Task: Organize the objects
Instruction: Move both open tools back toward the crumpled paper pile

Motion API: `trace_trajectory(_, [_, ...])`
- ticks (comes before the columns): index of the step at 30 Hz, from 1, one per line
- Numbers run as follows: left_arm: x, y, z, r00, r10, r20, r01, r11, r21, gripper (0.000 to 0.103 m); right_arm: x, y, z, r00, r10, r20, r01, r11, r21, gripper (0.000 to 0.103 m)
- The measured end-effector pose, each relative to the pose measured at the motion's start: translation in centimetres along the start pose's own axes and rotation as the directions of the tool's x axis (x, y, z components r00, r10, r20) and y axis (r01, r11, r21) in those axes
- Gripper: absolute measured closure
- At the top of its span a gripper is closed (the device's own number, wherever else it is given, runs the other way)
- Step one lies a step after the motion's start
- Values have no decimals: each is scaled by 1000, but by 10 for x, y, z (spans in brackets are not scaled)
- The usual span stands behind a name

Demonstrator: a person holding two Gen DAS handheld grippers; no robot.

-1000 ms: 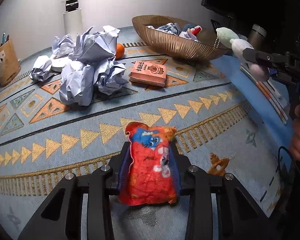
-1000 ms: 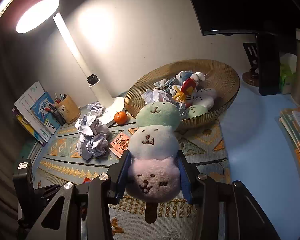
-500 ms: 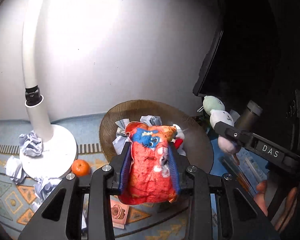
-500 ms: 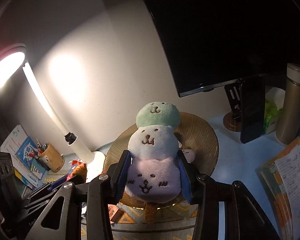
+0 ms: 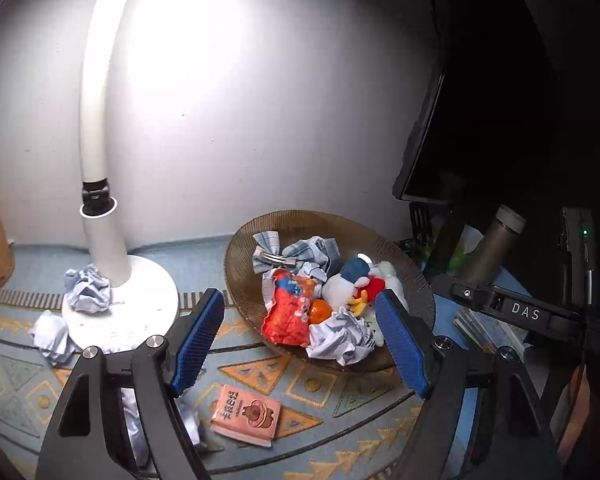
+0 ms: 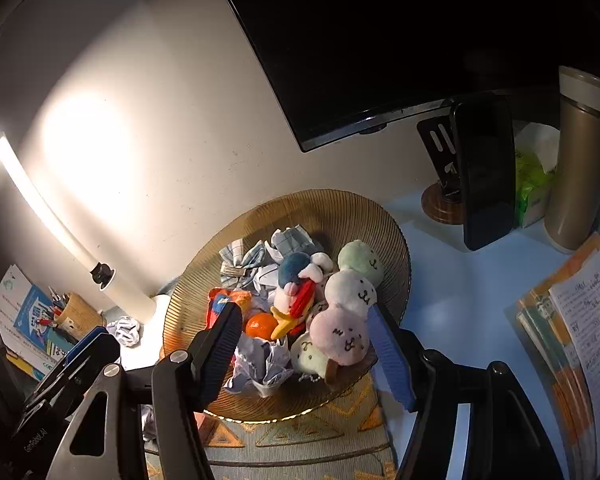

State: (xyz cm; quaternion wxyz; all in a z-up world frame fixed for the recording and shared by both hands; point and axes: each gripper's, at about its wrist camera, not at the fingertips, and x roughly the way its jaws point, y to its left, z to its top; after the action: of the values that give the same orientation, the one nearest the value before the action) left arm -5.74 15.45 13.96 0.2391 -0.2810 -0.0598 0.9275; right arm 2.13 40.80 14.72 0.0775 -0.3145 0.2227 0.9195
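Left wrist view shows the left gripper (image 5: 300,336) with its blue pads spread wide and nothing between them; its jaws have just been opening, and the orange snack pouch (image 5: 286,312) now lies inside the ribbed brown bowl (image 5: 244,240), toward the bowl's 7 o'clock side, leaning against a tangerine (image 5: 320,311) and crumpled paper (image 5: 340,338). From the right wrist view, the right gripper (image 6: 300,344) is likewise released, its jaws having just been opening, and the three-ball plush skewer (image 6: 350,300) rests in the bowl at about 4 o'clock, its pink end nearest the camera and just beside the right-hand pad; whether that pad touches it I cannot tell. A duck plush (image 6: 300,288) and a plaid cloth (image 6: 256,256) fill the middle and the 12 o'clock part. The step in hand looks like letting go and clearing away, and doing it well probably means lifting both grippers straight back and up with the jaws kept wide, so no pad snags the skewer's stick or drags the pouch over the rim. The bowl is crowded and the skewer sits close to the edge, so a sideways exit could tip it out. On the patterned mat of the bench, a pink tissue pack (image 5: 246,414) at 6 o'clock and paper balls (image 5: 88,294) by the lamp base (image 5: 140,312) at 9 o'clock likely remain to be gathered.
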Motion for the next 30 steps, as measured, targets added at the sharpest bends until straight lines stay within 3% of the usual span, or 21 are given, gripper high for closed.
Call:
trace_trajectory(5, [-75, 38, -16, 990, 119, 70, -117, 993, -32, 25, -40, 36, -10, 998, 56, 22, -55, 997, -46, 39])
trace_trajectory(7, [-99, 55, -30, 979, 187, 84, -182, 981, -61, 15, -57, 56, -15, 996, 84, 44, -80, 993, -83, 36])
trace_trajectory(9, [-118, 73, -50, 951, 289, 112, -278, 955, -99, 2, -67, 74, -30, 994, 86, 60, -79, 991, -110, 16])
trace_trajectory(10, [-124, 82, -63, 929, 346, 130, -331, 936, -121, 1, -69, 81, -40, 994, 79, 71, -70, 990, -122, 3])
trace_trajectory(12, [-123, 103, -87, 903, 419, 90, -404, 902, -150, 1, -65, 94, -67, 994, 72, 79, -58, 984, -170, 3])
trace_trajectory(14, [-112, 122, -106, 900, 435, 20, -426, 889, -167, 1, -47, 105, -94, 996, 80, 28, -72, 971, -229, 3])
trace_trajectory(17, [-96, 133, -127, 898, 439, -23, -436, 885, -162, 1, -16, 111, -127, 997, 69, -28, -74, 950, -304, 3])
trace_trajectory(19, [-88, 136, -130, 907, 416, -66, -421, 891, -169, 1, 0, 111, -142, 998, 35, -44, -48, 942, -333, 3])
trace_trajectory(25, [-84, 146, -134, 920, 374, -120, -392, 896, -210, 1, 24, 106, -159, 996, -17, -91, -16, 936, -351, 3])
trace_trajectory(30, [-83, 140, -135, 917, 379, -122, -397, 897, -194, 1, 25, 113, -163, 995, -29, -91, -10, 919, -395, 4])
